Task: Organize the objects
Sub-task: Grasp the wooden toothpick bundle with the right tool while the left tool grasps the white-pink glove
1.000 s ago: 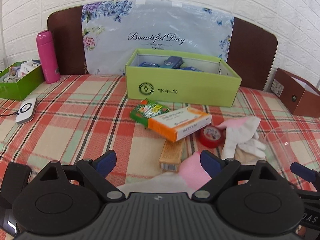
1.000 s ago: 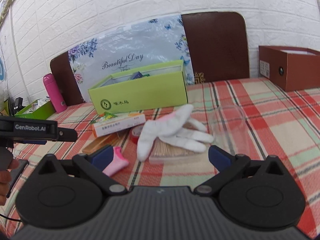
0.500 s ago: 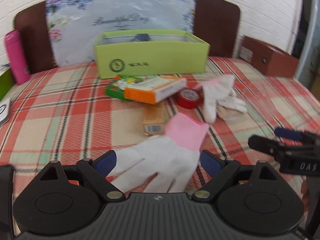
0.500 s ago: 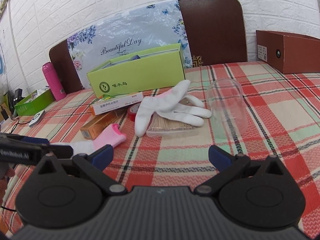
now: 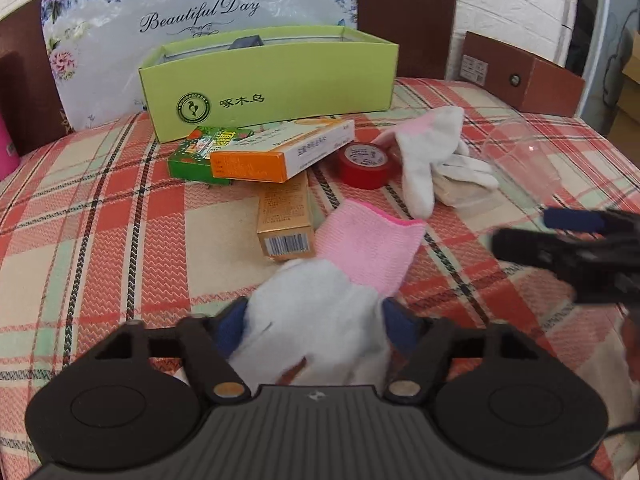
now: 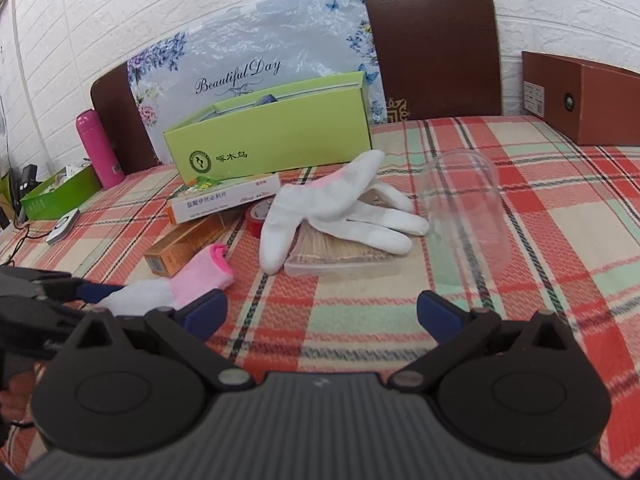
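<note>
Pinching the near glove (image 5: 320, 312) by its white body, the left gripper (image 5: 314, 326) is risking dragging its pink cuff against the gold box (image 5: 285, 216); the right gripper (image 6: 322, 312) is hanging spread.

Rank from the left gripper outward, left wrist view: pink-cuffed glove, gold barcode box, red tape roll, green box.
1. pink-cuffed glove, between the left gripper fingers
2. gold barcode box, just ahead, slightly left
3. red tape roll, farther, right
4. green box, at the back
</note>
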The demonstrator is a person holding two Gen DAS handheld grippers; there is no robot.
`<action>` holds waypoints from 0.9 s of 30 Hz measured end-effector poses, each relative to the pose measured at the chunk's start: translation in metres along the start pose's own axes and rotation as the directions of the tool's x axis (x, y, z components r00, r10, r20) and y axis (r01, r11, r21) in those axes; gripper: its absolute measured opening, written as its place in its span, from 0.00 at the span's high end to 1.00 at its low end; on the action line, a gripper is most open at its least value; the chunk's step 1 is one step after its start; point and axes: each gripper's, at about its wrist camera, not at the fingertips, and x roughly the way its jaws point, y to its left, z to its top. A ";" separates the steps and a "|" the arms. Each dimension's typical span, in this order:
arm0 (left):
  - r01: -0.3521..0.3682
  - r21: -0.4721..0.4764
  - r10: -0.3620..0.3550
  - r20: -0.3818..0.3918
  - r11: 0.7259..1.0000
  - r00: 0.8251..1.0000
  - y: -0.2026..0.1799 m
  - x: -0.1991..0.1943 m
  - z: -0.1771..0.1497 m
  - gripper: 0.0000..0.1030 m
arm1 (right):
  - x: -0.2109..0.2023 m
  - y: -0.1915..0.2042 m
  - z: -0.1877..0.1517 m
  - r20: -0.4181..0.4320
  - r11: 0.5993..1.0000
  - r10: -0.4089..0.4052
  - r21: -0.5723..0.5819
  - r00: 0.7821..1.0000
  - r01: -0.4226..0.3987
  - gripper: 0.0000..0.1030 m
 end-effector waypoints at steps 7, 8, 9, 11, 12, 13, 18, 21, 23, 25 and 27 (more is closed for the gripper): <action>0.051 -0.049 -0.051 -0.016 0.998 0.999 -0.008 -0.016 -0.007 0.78 | 0.051 0.003 0.023 -0.023 0.996 -0.045 -0.083 0.999 0.043 0.18; 0.051 -0.050 -0.052 -0.016 0.997 0.999 -0.009 -0.017 -0.008 0.78 | 0.058 0.003 0.024 -0.035 0.993 -0.062 -0.100 0.997 0.058 0.28; 0.048 -0.050 -0.049 -0.016 0.998 0.999 -0.010 -0.018 -0.009 0.78 | 0.060 0.003 0.024 -0.045 0.991 -0.077 -0.111 0.996 0.072 0.37; 0.052 -0.057 -0.053 -0.017 0.997 0.998 -0.009 -0.019 -0.010 0.78 | 0.050 0.006 0.023 -0.026 0.988 -0.083 -0.129 0.996 0.079 0.53; 0.056 -0.064 -0.058 -0.019 0.996 0.998 -0.008 -0.019 -0.010 0.78 | 0.041 0.007 0.022 -0.015 0.987 -0.078 -0.140 0.997 0.075 0.67; 0.060 -0.074 -0.062 -0.023 0.995 0.998 -0.007 -0.018 -0.009 0.78 | 0.032 0.007 0.021 -0.021 0.989 -0.060 -0.137 0.998 0.057 0.91; 0.071 -0.079 -0.073 -0.024 0.994 0.997 -0.007 -0.019 -0.010 0.78 | -0.006 0.004 0.011 -0.067 0.992 0.025 -0.121 0.997 -0.033 0.92; 0.089 -0.079 -0.091 -0.024 0.993 0.996 -0.009 -0.026 -0.014 0.78 | -0.025 0.007 0.004 -0.094 0.988 0.080 -0.121 0.992 -0.091 0.92; 0.102 -0.073 -0.104 -0.020 0.992 0.994 -0.010 -0.030 -0.017 0.72 | -0.032 0.011 -0.001 -0.123 0.981 0.129 -0.131 0.984 -0.145 0.87; 0.098 -0.055 -0.099 -0.019 0.994 0.995 -0.013 -0.030 -0.018 0.57 | -0.035 0.013 -0.003 -0.110 0.979 0.155 -0.113 0.982 -0.168 0.56; 0.062 -0.052 -0.063 -0.009 0.997 0.998 -0.013 -0.029 -0.016 0.38 | -0.031 0.016 -0.003 -0.089 0.984 0.102 -0.136 0.991 -0.114 0.42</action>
